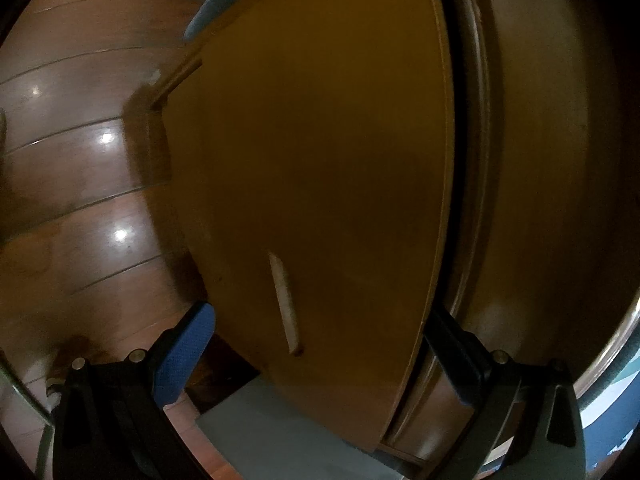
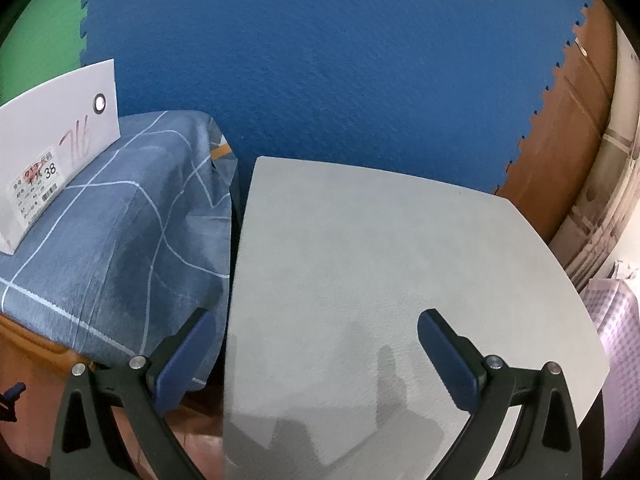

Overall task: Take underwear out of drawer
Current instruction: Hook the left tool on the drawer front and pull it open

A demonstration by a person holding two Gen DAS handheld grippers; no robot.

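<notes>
Blue-padded fingers (image 1: 184, 356) of the left gripper (image 1: 319, 314) sit closest to the lens, spread wide and clamping nothing, one on each side of a wooden panel (image 1: 312, 140): the left pad is over the floor side, while the right finger reaches into the dark gap along the panel's right edge. The panel is smooth, mustard-brown and dimly lit, with a thin rounded lip down its right edge and a short pale strip (image 1: 284, 300) set slantwise low on its face. Whether this is the drawer's front cannot be told, and no underwear shows in either view, so its place cannot be told. Just right of the panel, past the gap, curves a paler beige surface (image 1: 540, 160). Left of the panel lies a glossy plank floor (image 1: 80, 160) with bright spots of reflected light, and above the panel's top corner a fold of blue-grey fabric (image 1: 224, 0) peeks in. In the right wrist view the right gripper (image 2: 317, 316) is likewise spread apart and empty, hanging over a flat grey board (image 2: 360, 260). Left of the board sits a blue checked cloth (image 2: 120, 240) with thin white lines, bearing a white card (image 2: 48, 140) with a printed label. Behind the board stands a blue foam mat (image 2: 320, 60), a brown door (image 2: 560, 140) to its right and a pink checked cloth (image 2: 616, 340) at the board's right edge.
</notes>
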